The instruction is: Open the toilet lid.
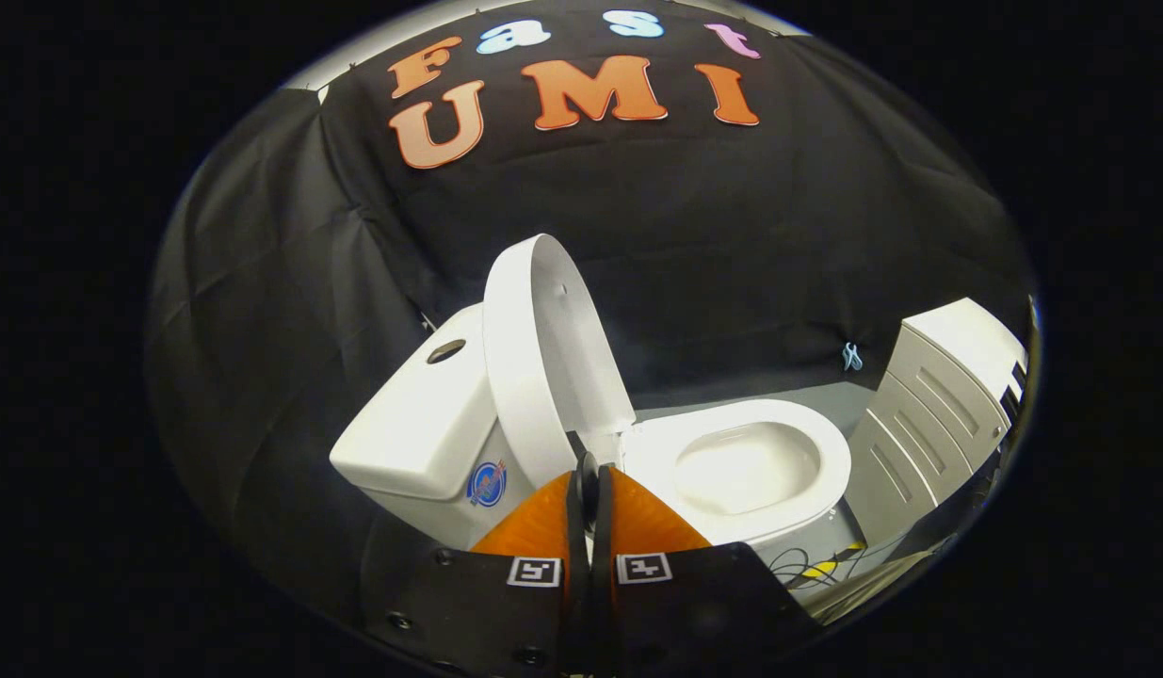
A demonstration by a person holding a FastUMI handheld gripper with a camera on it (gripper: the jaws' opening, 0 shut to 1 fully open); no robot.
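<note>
With the toilet lid point(543, 358) already swung up and standing pretty much upright against the cistern point(421, 424), the seat ring point(826, 461) and the white bowl point(746, 466) underneath are wide open to see. The gripper point(589, 471) sits just in front of the lid's lower edge, near the hinge end, and its two orange fingers point(534, 523) are pressed together with nothing between them, so it's closed on air basically. The tips look very close to the lid, can't tell if they actually touch it. The cistern has a round flush button point(446, 351) on top and a blue sticker point(487, 484) on its side. Off beyond the bowl there's a white cabinet point(939, 405) with panelled fronts, and some cables point(816, 565) trail on the floor by the toilet's base.
</note>
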